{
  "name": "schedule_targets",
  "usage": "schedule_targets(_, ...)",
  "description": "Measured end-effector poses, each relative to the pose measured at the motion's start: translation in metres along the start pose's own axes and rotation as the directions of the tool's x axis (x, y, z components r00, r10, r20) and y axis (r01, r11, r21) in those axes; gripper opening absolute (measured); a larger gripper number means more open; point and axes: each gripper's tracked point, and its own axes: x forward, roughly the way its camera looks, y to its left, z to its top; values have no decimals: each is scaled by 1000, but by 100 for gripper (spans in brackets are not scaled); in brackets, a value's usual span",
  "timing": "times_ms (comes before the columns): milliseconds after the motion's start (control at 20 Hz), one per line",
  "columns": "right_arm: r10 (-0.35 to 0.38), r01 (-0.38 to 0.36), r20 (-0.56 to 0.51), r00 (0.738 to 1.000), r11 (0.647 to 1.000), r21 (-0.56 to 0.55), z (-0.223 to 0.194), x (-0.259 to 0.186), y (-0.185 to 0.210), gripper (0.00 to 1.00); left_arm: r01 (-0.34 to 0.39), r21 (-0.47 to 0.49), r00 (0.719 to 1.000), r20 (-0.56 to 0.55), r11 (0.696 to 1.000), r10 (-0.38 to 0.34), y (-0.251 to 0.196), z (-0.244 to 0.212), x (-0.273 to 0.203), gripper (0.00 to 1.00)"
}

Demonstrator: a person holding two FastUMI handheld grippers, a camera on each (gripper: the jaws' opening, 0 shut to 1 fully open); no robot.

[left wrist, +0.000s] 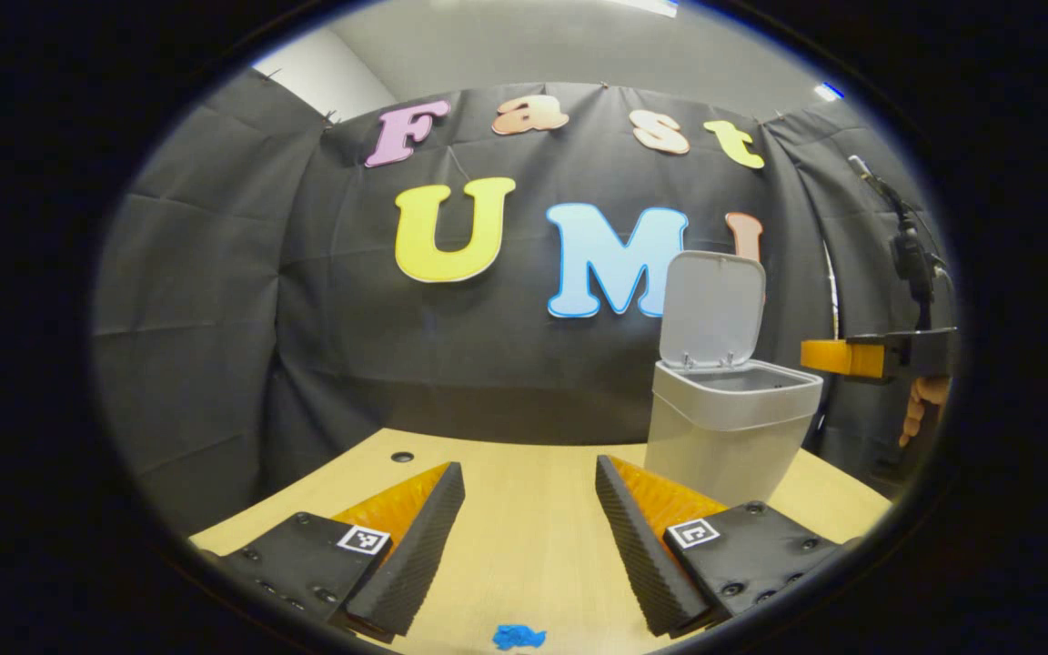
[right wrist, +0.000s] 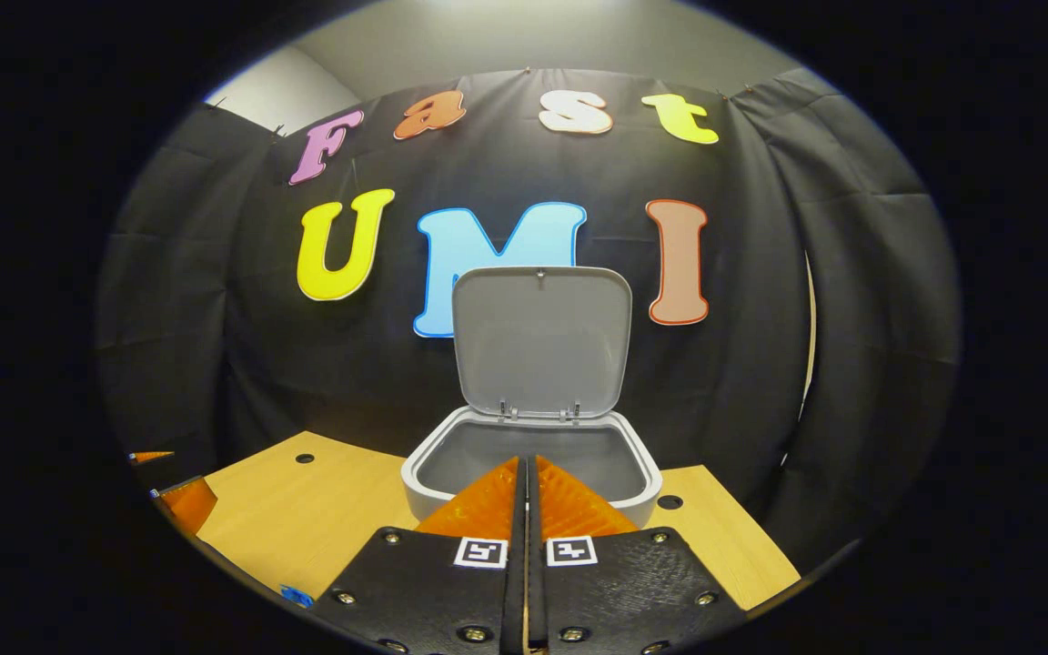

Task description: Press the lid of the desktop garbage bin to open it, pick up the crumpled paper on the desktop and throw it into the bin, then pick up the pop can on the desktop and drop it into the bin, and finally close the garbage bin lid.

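Note:
A grey desktop bin [left wrist: 724, 428] stands on the wooden table [left wrist: 524, 546], to the right of my left gripper [left wrist: 529, 466]. Its lid [left wrist: 713, 309] is raised upright at the back. The left gripper hovers low over the table, open, with nothing between its fingers. Level with the bin's rim, just to its right, the right gripper [left wrist: 829, 357] is held by a hand [left wrist: 920, 405]. In the right gripper view the right gripper [right wrist: 527, 459] is shut, fingers together and holding nothing, its tips over the front rim of the bin [right wrist: 424, 482]. The lid [right wrist: 540, 341] faces me, and the bin's inside looks dark and bare.
A small blue scrap [left wrist: 518, 637] lies on the table near the front edge. The tabletop [right wrist: 306, 518] has round holes [right wrist: 305, 458] near the back, one beside the bin [right wrist: 670, 501]. The left gripper [right wrist: 165, 478] shows at the far left. A black stand [left wrist: 906, 246] rises at the right.

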Motion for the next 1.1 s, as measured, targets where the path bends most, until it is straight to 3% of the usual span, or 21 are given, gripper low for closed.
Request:
schedule_targets(250, -16, 22, 63, 998, 995, -96, 14, -23, -3, 4, 5, -12, 999, -42, 1000, -6, -1, -19, -2, 98)
schedule_targets(550, 60, -40, 97, 993, 980, -193, 12, -49, 11, 38, -38, -20, 995, -90, 999, 36, -2, -47, -10, 98)
schedule_targets(650, 110, -97, 58, 992, 976, -194, -5, -58, 17, 61, -65, 26, 992, -111, 998, 67, -2, -61, -20, 97)
schedule_targets(700, 123, -113, 41, 992, 976, -185, -11, -62, 17, 61, -62, 36, 991, -119, 997, 66, -3, -67, -23, 96)
schedule_targets(750, 112, -105, 31, 993, 980, -169, -14, -65, 13, 69, -40, 42, 990, -137, 998, 46, -8, -78, -26, 96)
schedule_targets(1000, -20, 21, 6, 1000, 997, -78, -19, -85, 7, 67, 53, 25, 976, -213, 998, -47, -6, -114, -23, 100)
schedule_targets(1050, -32, 32, 1, 999, 997, -64, -20, -89, 10, 64, 66, 26, 972, -228, 997, -59, -3, -123, -23, 95)
schedule_targets(1100, -45, 45, -5, 999, 998, -53, -22, -90, 13, 81, 78, 33, 965, -252, 996, -67, 2, -134, -24, 96)
